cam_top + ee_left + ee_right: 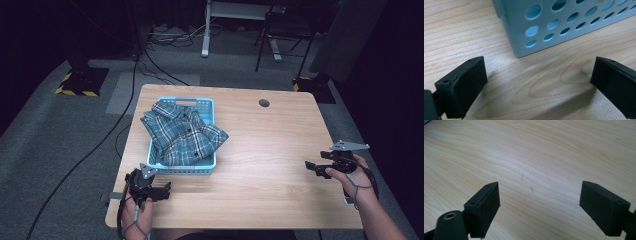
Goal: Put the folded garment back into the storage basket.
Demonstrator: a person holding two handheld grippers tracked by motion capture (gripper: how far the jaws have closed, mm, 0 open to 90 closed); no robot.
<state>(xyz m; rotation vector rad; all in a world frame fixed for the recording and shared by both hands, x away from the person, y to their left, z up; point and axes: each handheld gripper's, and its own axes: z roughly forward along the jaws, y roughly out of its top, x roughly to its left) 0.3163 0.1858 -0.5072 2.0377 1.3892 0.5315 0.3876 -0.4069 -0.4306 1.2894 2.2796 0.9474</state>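
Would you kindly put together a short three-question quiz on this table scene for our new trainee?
1. True or false: the plaid shirt lies flat on the table.
2. Which gripper is nearer the blue basket: A, the left gripper, or B, the right gripper?
3. What is between the right gripper's jaws?

Key:
1. False; it is bunched in the basket, spilling over its right rim.
2. A.
3. Nothing; they stand open over bare wood.
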